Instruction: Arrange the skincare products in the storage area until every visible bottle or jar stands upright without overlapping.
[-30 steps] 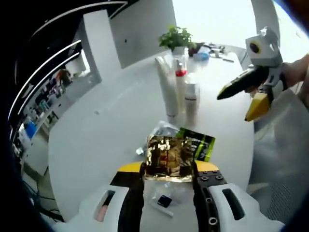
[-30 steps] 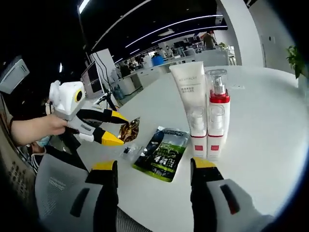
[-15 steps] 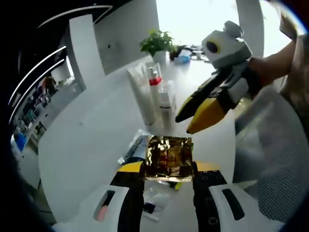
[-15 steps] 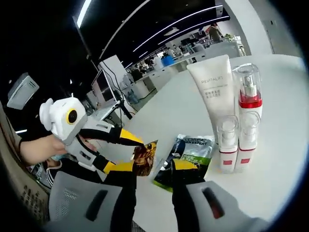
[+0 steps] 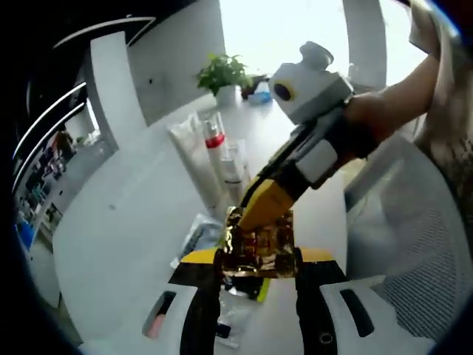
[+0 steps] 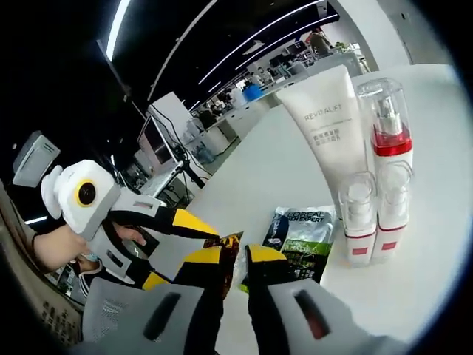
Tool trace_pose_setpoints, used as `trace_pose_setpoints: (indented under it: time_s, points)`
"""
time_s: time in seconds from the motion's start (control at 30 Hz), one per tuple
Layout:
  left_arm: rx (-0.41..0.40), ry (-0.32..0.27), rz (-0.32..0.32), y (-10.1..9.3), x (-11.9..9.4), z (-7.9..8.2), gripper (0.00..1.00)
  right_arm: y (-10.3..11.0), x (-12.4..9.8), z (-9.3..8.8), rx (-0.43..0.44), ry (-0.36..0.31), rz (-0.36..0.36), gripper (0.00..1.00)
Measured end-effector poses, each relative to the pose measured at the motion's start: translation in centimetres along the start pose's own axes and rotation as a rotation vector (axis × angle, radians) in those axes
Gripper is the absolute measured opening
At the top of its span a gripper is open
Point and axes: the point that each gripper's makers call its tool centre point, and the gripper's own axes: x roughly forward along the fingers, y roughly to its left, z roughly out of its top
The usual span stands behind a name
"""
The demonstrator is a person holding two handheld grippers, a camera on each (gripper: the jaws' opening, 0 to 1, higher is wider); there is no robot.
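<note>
Counter (image 5: 126, 222): white and round, carrying the whole group; a potted plant (image 5: 219, 72) stands at its far edge.
White tube (image 6: 325, 140): upright on its cap, far side of the cluster, just beside the red-collared pump bottle (image 6: 389, 140) to its right.
Small pump bottles (image 6: 358, 214): two short clear-capped ones with red labels, upright in front of the tube and the tall bottle, close together.
Green sachet (image 6: 303, 240): lying flat on the counter, near and left of the bottles; a clear packet (image 5: 229, 325) lies below the left claw.
Gold foil sachet (image 5: 259, 248): off the counter — pinched along its near edge by the left claw (image 5: 259, 266), whose jaws are clamped on it.
Right claw (image 6: 233, 259): jaws nearly together at the foil's far edge; I cannot tell whether they actually bite it.
Risk: two claws on one thin foil — pulling apart could tear or crumple it, or it could slip free and drop onto the green sachet, overlapping it.
Risk, bottles: the hand-off is happening near the standing cluster; a sideways swing of the right claw could topple the small bottles.
Change: half a second ago the right claw was open and hovering above the foil; now it has closed in on the foil's top edge.
</note>
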Motion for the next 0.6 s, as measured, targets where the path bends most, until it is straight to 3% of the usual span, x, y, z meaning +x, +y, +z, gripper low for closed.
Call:
trace_pose_setpoints:
  time_s: [0.4, 0.5, 0.6]
  points:
    - [-0.08, -0.03, -0.016, -0.3, -0.2, 0.0, 0.38, 0.7, -0.3, 0.6, 0.085, -0.038, 0.049, 0.01]
    - [-0.161, -0.087, 0.013, 0.2, -0.4, 0.4, 0.36, 0.7, -0.5, 0.9, 0.111, -0.06, 0.047, 0.01]
    - [-0.341, -0.179, 0.032, 1.0, -0.7, 0.8, 0.43, 0.5, -0.8, 1.5, 0.149, -0.096, 0.035, 0.01]
